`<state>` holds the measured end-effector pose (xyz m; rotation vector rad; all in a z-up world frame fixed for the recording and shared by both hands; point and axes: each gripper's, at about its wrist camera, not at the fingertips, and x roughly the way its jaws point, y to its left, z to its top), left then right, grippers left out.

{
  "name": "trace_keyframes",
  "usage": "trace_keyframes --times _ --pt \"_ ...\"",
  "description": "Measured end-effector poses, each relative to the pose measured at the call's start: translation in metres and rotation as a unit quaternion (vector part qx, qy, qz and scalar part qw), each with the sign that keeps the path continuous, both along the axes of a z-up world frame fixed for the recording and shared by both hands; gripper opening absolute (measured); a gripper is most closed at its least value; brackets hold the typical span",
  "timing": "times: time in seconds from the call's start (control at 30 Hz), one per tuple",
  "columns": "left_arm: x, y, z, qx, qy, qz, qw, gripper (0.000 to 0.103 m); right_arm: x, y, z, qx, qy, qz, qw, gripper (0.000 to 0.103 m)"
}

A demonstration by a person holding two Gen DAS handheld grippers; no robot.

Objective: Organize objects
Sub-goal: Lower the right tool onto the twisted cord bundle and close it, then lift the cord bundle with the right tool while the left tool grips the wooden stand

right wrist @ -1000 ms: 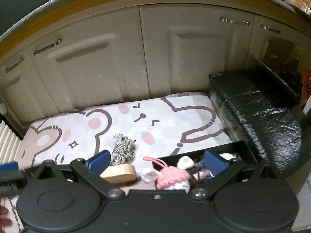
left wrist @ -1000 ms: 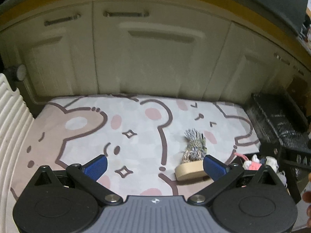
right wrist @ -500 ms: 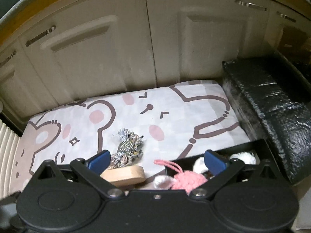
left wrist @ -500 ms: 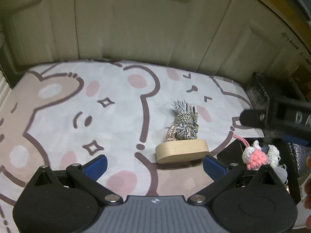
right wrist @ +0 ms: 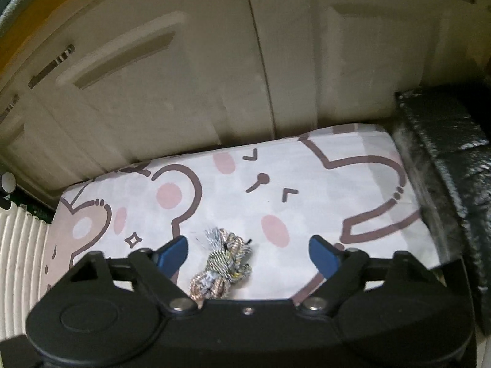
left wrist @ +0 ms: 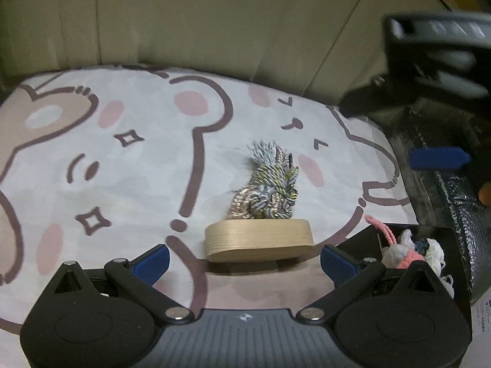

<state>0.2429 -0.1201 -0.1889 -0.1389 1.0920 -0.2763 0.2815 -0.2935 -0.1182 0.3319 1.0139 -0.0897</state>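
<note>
One rope bundle (left wrist: 267,188) lies on the mat (left wrist: 122,165), touching one wooden block (left wrist: 259,239). Left gripper (left wrist: 244,259) gapes empty; right gripper (right wrist: 247,253), just narrowing, straddles the bundle untouched.

A home kitchen, seen at floor level: cream base cabinet doors (right wrist: 190,70) with recessed panels and metal bar handles (right wrist: 50,66) run along the back under a yellow-edged worktop (right wrist: 46,9). A soft cartoon-bear floor mat (left wrist: 122,159) lies before them, beside a white ribbed panel (right wrist: 21,263).
</note>
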Motion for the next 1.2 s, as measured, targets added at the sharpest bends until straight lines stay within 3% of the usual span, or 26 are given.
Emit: trace_keyframes --times 0.2,0.43,0.5,0.57,0.83,1.0,1.2 --pt "0.007 -0.010 -0.009 -0.013 0.002 0.013 0.9998 0.103 0.022 -0.001 -0.025 0.062 0.050 0.000 0.997 0.078" --pt "0.012 -0.023 -0.019 0.002 -0.001 -0.002 1.0000 0.101 0.030 0.000 -0.054 0.083 0.083 0.004 0.993 0.069" --pt "0.013 -0.021 -0.020 -0.003 -0.001 0.002 1.0000 0.095 0.032 0.002 -0.061 0.089 0.087 0.008 0.992 0.066" --pt "0.015 -0.018 -0.022 -0.002 0.003 0.007 1.0000 0.090 0.034 0.006 -0.067 0.090 0.094 0.014 0.991 0.065" --pt "0.014 -0.011 -0.022 -0.013 0.003 -0.012 0.9998 0.090 0.043 0.012 -0.086 0.092 0.127 0.017 0.987 0.057" --pt "0.011 -0.003 -0.016 0.017 0.004 -0.017 0.9997 0.090 0.047 0.014 -0.093 0.088 0.145 0.022 0.985 0.045" --pt "0.014 0.016 -0.010 0.031 0.009 0.000 0.9995 0.090 0.049 0.020 -0.097 0.086 0.143 0.019 0.986 0.044"
